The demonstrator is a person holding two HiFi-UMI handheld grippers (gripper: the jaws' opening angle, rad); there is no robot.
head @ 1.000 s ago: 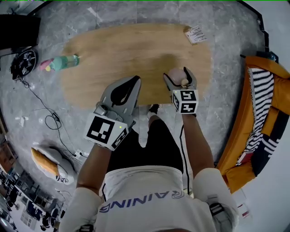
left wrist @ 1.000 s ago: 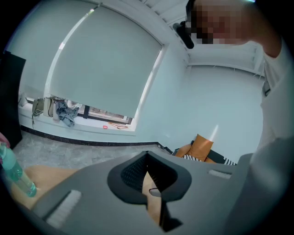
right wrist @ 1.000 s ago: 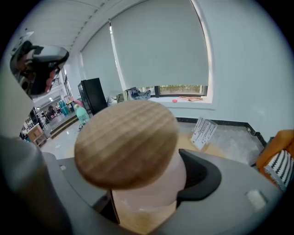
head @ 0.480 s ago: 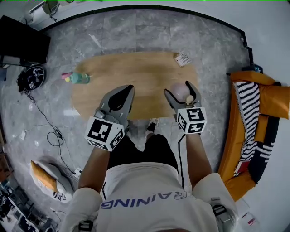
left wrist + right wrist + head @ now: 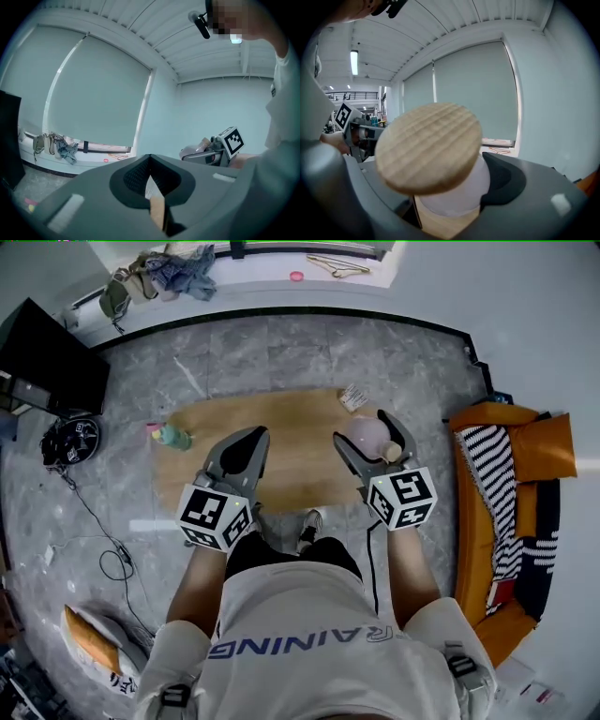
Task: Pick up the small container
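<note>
The small container (image 5: 366, 435), a pale round pot with a wooden lid (image 5: 429, 147), sits between the jaws of my right gripper (image 5: 367, 429), which is shut on its white body (image 5: 457, 192). It hangs well above the oval wooden table (image 5: 291, 460). In the right gripper view the lid fills the middle and the dark right finger (image 5: 511, 180) shows beside the pot. My left gripper (image 5: 246, 448) is level with it at the left, shut and empty, its tips meeting (image 5: 150, 157). Each gripper shows in the other's view, the right gripper (image 5: 213, 149) and the left gripper (image 5: 355, 127).
A green bottle with a pink top (image 5: 170, 436) stands at the table's left end and a printed card (image 5: 353, 397) lies at its far right. An orange sofa with a striped cushion (image 5: 502, 474) is at the right. A black screen (image 5: 47, 357) and cables are at the left.
Both grippers have risen high above the table, the right one carrying the container up with it. The table and floor now look smaller and farther below.
</note>
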